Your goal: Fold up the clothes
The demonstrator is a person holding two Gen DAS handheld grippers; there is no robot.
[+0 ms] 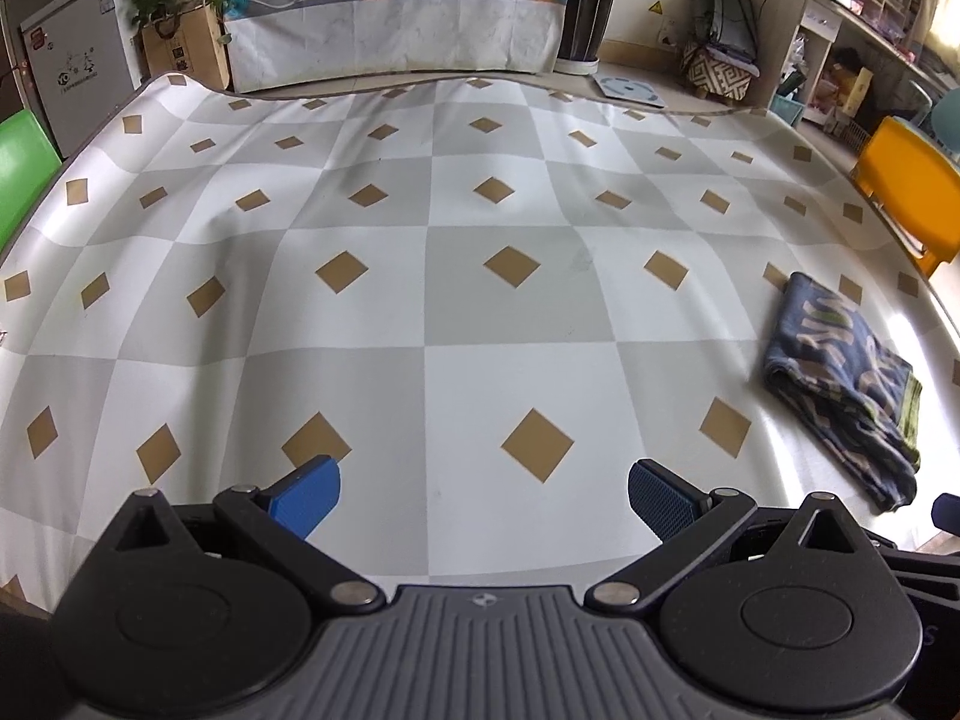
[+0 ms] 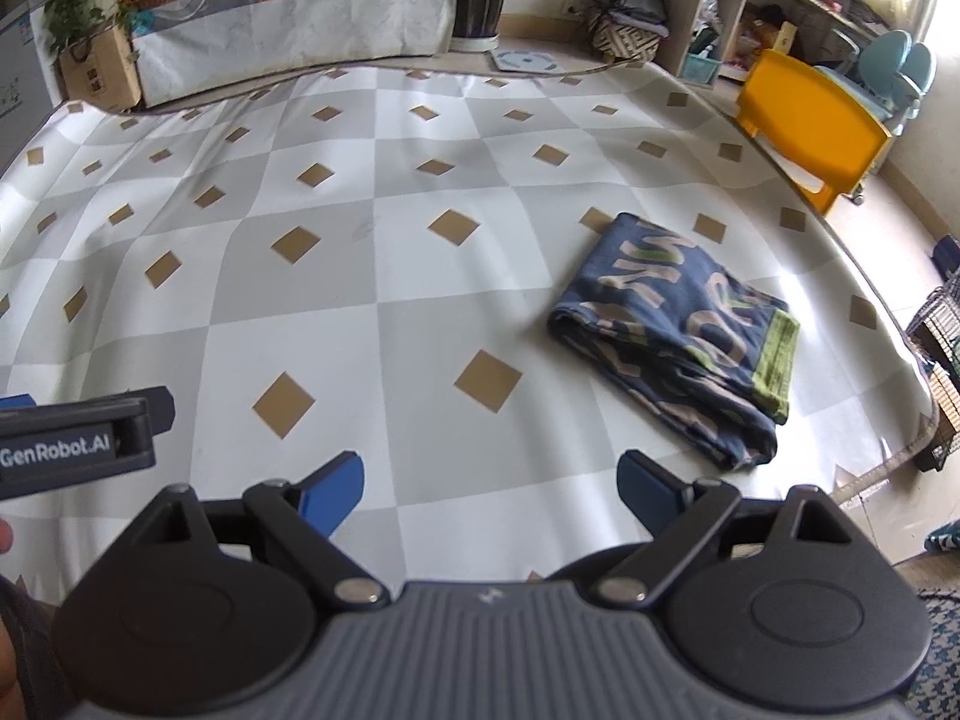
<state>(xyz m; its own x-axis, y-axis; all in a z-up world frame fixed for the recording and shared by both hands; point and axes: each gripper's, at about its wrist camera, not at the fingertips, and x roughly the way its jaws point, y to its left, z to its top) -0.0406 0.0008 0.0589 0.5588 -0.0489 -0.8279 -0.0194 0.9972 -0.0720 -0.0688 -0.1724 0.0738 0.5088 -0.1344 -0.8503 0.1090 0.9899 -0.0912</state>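
A folded garment [image 2: 678, 330], dark blue with tan lettering and a green hem, lies flat on the checkered cloth [image 2: 360, 276] that covers the table. It shows at the right edge of the left wrist view too, as the same folded garment [image 1: 852, 378]. My right gripper [image 2: 489, 495] hovers open over the near cloth, left of and nearer than the garment, nothing between its blue fingers. My left gripper [image 1: 483, 495] is open too, over bare cloth well to the garment's left. The left gripper's side [image 2: 78, 438] appears at the left edge of the right wrist view.
An orange plastic chair [image 2: 810, 126] stands past the table's right edge, a green one [image 1: 21, 162] at the left. Beyond the far edge are a draped counter with fruit [image 1: 390, 18], a black planter [image 1: 585, 12], a cardboard box [image 1: 186, 45] and shelves [image 1: 840, 42].
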